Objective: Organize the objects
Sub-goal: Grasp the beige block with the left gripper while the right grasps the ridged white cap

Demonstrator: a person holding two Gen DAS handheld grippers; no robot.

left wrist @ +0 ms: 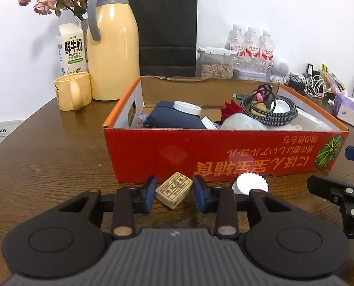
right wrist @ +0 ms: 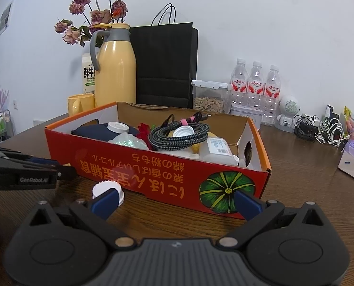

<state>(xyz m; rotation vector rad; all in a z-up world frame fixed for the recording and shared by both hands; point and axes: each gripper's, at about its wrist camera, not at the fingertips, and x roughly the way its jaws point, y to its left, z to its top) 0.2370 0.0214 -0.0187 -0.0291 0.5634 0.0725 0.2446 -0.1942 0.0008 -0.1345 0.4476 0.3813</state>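
A small beige eraser block (left wrist: 174,189) lies on the brown table just in front of the red cardboard box (left wrist: 153,152). My left gripper (left wrist: 175,190) straddles it, and both blue pads meet its corners. A white ribbed bottle cap (left wrist: 249,186) rests on the table to its right. In the right wrist view my right gripper (right wrist: 175,202) stands wide open with nothing between its fingers, facing the box (right wrist: 153,169). The cap (right wrist: 105,189) sits just behind its left finger. The left gripper's (right wrist: 46,164) tips show at that view's left edge.
The box holds a navy pouch (left wrist: 174,119), a coiled braided cable (right wrist: 179,133), white lids and a red flower. Behind stand a yellow jug (left wrist: 112,47), mug (left wrist: 72,93), milk carton, black bag (left wrist: 167,28), water bottles (right wrist: 255,83), a seed container. Cables and tissues lie far right.
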